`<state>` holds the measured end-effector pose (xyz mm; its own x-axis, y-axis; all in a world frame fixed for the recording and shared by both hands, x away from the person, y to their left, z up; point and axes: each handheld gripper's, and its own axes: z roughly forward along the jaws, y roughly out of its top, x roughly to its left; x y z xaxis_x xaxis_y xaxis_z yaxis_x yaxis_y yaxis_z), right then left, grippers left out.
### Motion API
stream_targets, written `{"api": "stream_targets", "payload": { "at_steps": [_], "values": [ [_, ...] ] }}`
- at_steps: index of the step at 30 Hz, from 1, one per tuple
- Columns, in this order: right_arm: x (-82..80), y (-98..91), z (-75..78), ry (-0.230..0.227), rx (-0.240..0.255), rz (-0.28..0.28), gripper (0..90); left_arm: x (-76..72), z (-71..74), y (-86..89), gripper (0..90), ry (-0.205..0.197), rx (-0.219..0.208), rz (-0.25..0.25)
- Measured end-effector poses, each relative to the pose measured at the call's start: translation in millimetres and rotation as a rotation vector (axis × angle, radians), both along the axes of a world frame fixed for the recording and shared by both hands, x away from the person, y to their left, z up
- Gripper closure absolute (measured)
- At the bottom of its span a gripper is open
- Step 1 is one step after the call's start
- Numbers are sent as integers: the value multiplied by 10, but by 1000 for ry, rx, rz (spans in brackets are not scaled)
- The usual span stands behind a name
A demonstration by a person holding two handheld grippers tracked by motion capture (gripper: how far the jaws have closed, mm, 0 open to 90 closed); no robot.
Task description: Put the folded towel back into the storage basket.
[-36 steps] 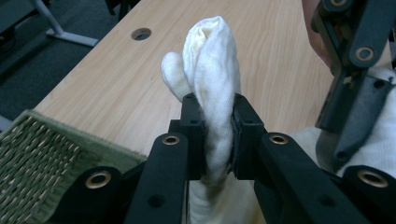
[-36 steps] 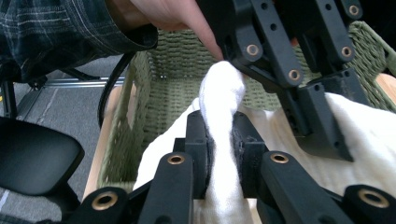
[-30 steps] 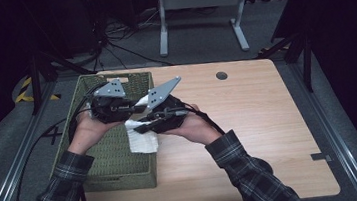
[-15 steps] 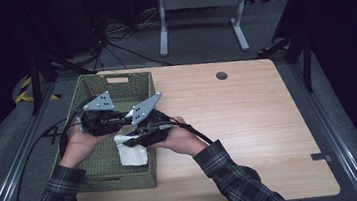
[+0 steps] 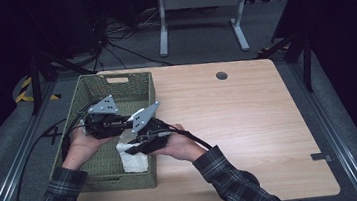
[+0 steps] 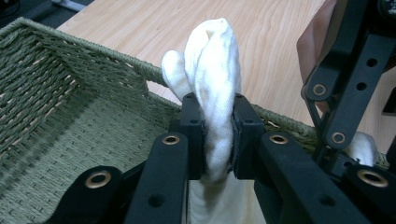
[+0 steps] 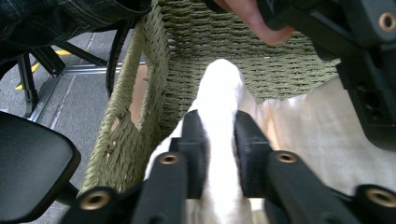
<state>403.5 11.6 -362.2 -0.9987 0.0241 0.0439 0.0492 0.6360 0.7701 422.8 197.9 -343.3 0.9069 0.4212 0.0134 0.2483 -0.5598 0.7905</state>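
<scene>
A white cloth (image 5: 133, 159) hangs bunched at the near right corner of a green woven basket (image 5: 114, 77), its lower end inside. My left gripper (image 5: 125, 130) is shut on a fold of the cloth (image 6: 212, 70), which bulges above the pads; the jaws (image 6: 215, 126) point across the basket's rim toward the table. My right gripper (image 5: 132, 148) comes in from the right. Its jaws have just been opening a little, and the cloth (image 7: 219, 93) still sits between the pads (image 7: 217, 135), touching both. The two grippers are close together, almost crossing.
The basket (image 7: 140, 116) stands on the left part of a wooden table (image 5: 249, 118), its handle slot at the far end. A small round dark grommet (image 5: 221, 75) sits near the table's far edge. Cables trail off the table's left side.
Both hands have sunk and come nearer the person, carrying the cloth from above the basket's right rim down into its near right corner.
</scene>
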Motion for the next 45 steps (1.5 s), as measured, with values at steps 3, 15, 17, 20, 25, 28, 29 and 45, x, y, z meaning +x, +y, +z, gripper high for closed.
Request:
{"api": "stream_targets", "payload": {
  "at_steps": [3,15,17,20,25,28,29,45],
  "values": [
    [18,-21,13,3,-1,-8,655,9,-5,-5,788,4,4,2],
    [122,-295,218,-22,23,-69,509,78,5,12,787,23,-11,42],
    [127,-324,232,-26,25,-75,503,102,17,4,787,28,-8,46],
    [155,-458,294,-38,47,-92,492,156,49,-26,786,26,-13,54],
    [183,-631,322,-46,48,-110,485,290,82,-120,785,1,-6,80],
    [192,-708,321,-45,43,-119,484,362,58,-144,782,4,-2,100],
    [196,-743,321,-48,42,-120,484,397,38,-154,779,10,-6,108],
    [263,-1300,298,-44,49,-183,444,494,55,-199,384,-4,-11,242]
  ]
}}
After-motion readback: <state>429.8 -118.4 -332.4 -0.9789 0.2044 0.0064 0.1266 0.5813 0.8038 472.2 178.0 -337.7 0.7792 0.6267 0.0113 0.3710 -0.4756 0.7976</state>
